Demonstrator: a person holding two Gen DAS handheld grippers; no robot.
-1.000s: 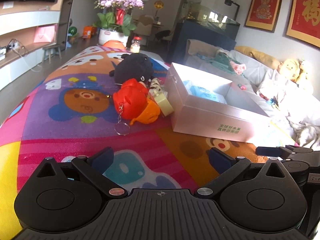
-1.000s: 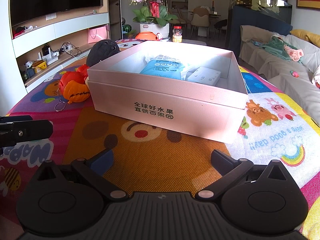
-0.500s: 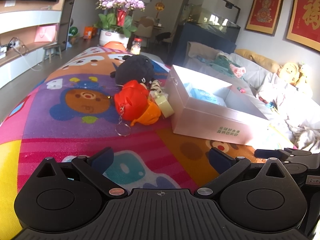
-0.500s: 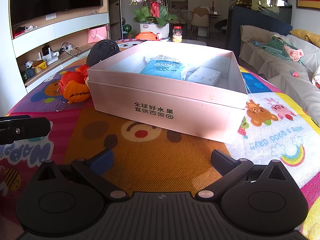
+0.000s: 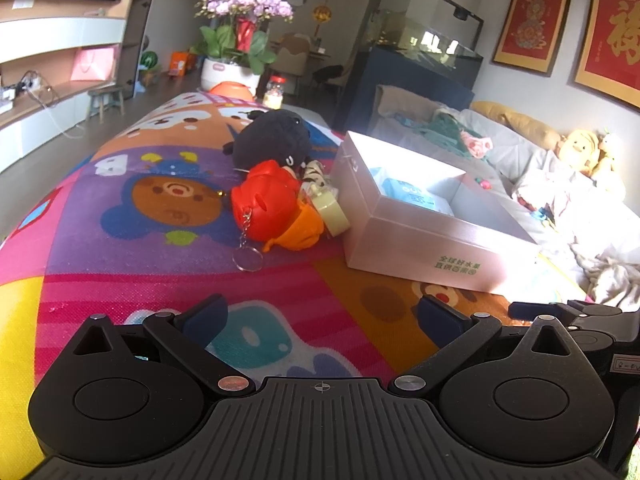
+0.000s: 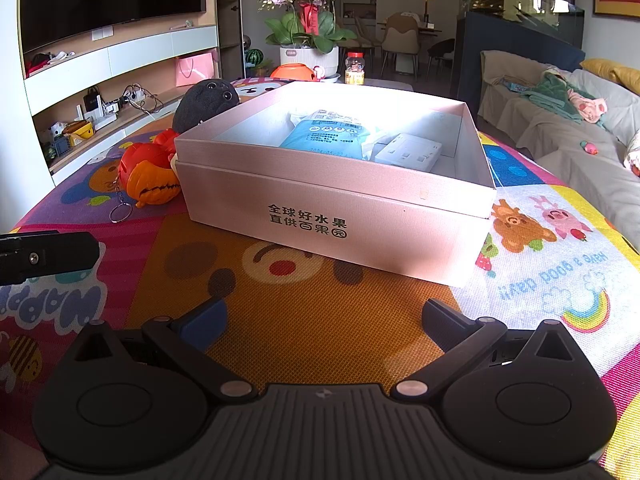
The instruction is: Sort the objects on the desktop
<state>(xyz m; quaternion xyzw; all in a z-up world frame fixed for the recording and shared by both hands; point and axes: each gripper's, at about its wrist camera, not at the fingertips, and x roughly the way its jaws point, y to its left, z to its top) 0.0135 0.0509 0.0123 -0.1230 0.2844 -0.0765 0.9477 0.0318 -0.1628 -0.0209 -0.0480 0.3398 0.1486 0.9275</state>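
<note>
A bright cartoon-printed play mat [image 6: 328, 328] covers the surface. On it rests an open pale pink cardboard box [image 6: 332, 216] with printed characters on its front wall. Just left of the box, huddled together, lie a black plush toy [image 5: 276, 142], a red-and-orange toy with a keyring [image 5: 276, 208] and a cream-coloured plastic item [image 5: 330, 210]

1. A home living room.
2. A sofa [image 6: 560, 120] at the right edge holds loose clothes; a plush doll [image 5: 580, 148] sits on it at right.
3. A dark TV [image 6: 112, 0] hangs upper left, above a shelf unit [image 6: 120, 80] with cables.
4. Potted orchids [image 6: 308, 12] stand top centre, with dining chairs [image 6: 400, 40] behind.
5. Red framed prints [image 5: 532, 16] hang upper right.
6. A cartoon play mat [image 6: 320, 320] fills the foreground.
</note>
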